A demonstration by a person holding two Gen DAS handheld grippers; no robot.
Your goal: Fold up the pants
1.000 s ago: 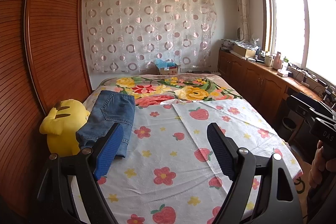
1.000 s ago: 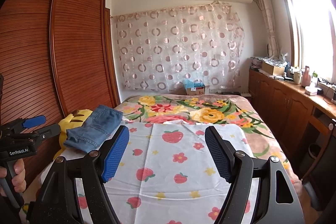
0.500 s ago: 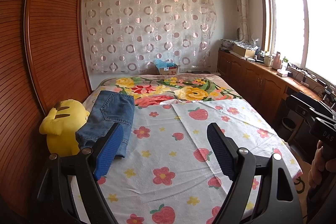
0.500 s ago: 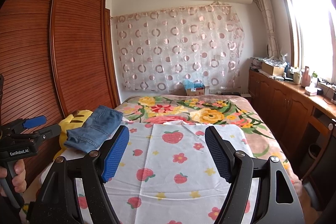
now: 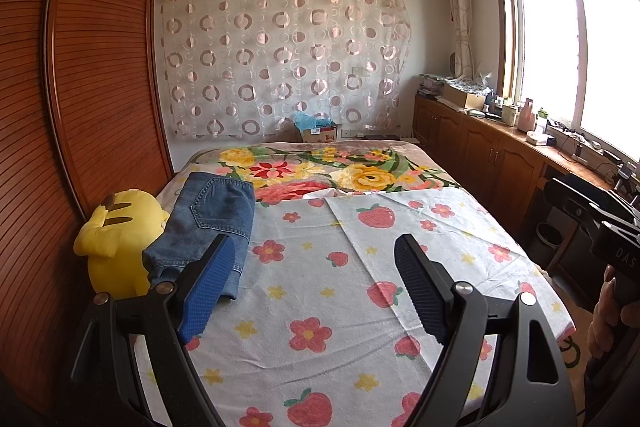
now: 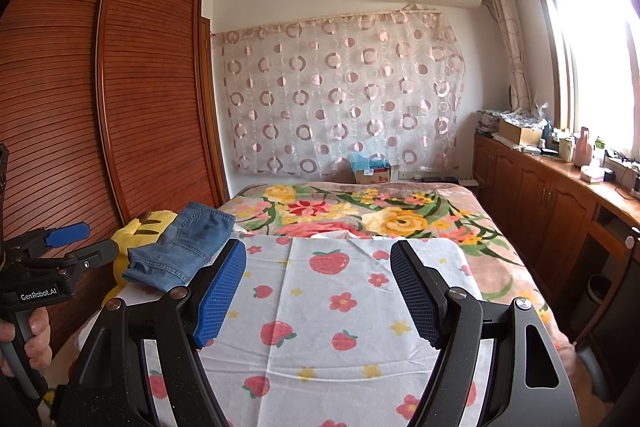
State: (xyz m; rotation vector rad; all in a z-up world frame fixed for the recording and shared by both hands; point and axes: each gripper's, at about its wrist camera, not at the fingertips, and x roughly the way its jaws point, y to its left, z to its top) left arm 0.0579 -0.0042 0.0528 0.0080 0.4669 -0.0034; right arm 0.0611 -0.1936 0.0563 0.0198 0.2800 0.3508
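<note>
Folded blue denim pants [image 5: 208, 227] lie on the left side of the bed, partly resting against a yellow plush toy [image 5: 116, 243]; they also show in the right wrist view [image 6: 180, 247]. My left gripper [image 5: 314, 259] is open and empty, held above the near part of the bed, right of the pants. My right gripper [image 6: 318, 263] is open and empty above the strawberry sheet [image 6: 340, 307]. The left gripper's body [image 6: 44, 259] shows at the left edge of the right wrist view.
A wooden slatted wardrobe [image 5: 60, 107] runs along the left of the bed. A floral blanket [image 5: 340, 175] covers the far half. Low wooden cabinets [image 5: 500, 155] with clutter stand on the right under the window. A cardboard box [image 5: 318, 133] sits behind the bed.
</note>
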